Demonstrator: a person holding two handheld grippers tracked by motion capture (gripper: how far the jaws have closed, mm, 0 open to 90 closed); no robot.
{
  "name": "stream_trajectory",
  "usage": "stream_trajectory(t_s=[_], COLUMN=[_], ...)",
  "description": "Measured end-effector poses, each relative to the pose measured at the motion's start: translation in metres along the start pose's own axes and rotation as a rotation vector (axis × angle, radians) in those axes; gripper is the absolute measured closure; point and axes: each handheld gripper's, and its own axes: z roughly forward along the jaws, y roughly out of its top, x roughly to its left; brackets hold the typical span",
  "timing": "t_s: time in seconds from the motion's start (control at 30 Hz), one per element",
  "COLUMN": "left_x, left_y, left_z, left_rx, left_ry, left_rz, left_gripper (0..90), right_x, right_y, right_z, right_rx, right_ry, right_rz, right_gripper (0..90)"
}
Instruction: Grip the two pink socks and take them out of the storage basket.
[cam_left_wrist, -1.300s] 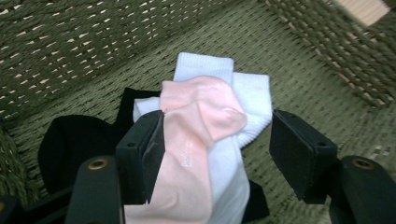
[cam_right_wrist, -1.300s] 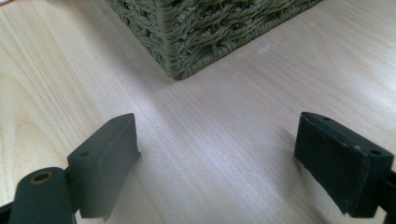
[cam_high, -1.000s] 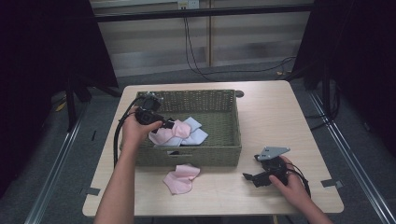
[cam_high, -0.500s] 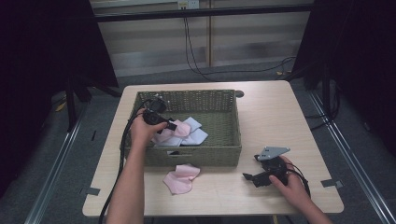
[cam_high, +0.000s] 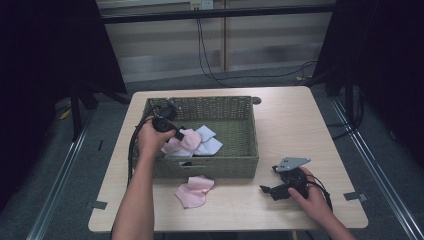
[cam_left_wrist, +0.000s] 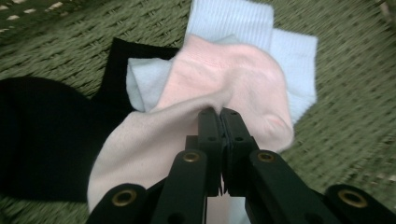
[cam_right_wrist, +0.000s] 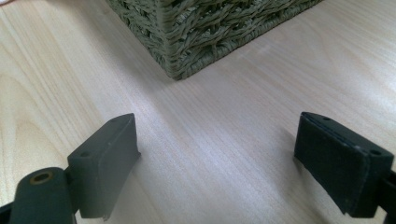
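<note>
- Two grippers noted: our left gripper (cam_left_wrist: 219, 114) has just been closing and now pinches the pink sock (cam_left_wrist: 219, 84) inside the basket (cam_high: 235, 165), near its left wall.
- Our right gripper (cam_right_wrist: 217, 163) rests by the table's (cam_high: 290, 115) front right edge, jaws wide, nothing between.

No legible text or labels anywhere

Light wood table (cam_high: 300, 125): green wicker basket (cam_high: 225, 165), pink sock (cam_high: 192, 191) just before it, right gripper (cam_high: 265, 190) resting.
</note>
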Motion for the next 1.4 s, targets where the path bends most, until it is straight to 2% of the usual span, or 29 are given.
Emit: stream_trajectory(t_s=[0.1, 0.37, 0.5, 0.7, 0.87, 1.1, 1.3, 1.4], left_x=[-0.004, -0.013, -0.017, -0.022, -0.028, -0.030, -0.037, -0.042], left_y=[0.001, 0.004, 0.006, 0.009, 0.012, 0.010, 0.009, 0.008], left_z=[-0.012, -0.041, -0.051, -0.065, -0.074, -0.087, -0.108, -0.117], left_rx=[-0.003, -0.046, -0.052, -0.065, -0.049, -0.068, -0.098, -0.098], left_ry=[-0.003, -0.031, -0.031, -0.046, -0.041, -0.064, -0.060, -0.059], left_rz=[0.018, 0.029, 0.029, 0.051, 0.067, 0.057, 0.063, 0.079], left_gripper=[88.2, 88.2, 88.1, 88.2, 88.2, 88.2, 88.2, 88.2], right_x=[0.000, 0.000, 0.000, 0.000, 0.000, 0.000, 0.000, 0.000], right_y=[0.000, 0.000, 0.000, 0.000, 0.000, 0.000, 0.000, 0.000], right_z=[0.000, 0.000, 0.000, 0.000, 0.000, 0.000, 0.000, 0.000], right_rx=[0.000, 0.000, 0.000, 0.001, -0.001, -0.002, -0.002, -0.002], right_ry=[0.000, 0.000, 0.000, 0.000, 0.000, -0.001, -0.001, -0.001], right_rz=[0.000, 0.000, -0.001, 0.000, 0.002, 0.000, 0.001, 0.000], right_gripper=[12.8, 12.8, 12.8, 12.8, 12.8, 12.8, 12.8, 12.7])
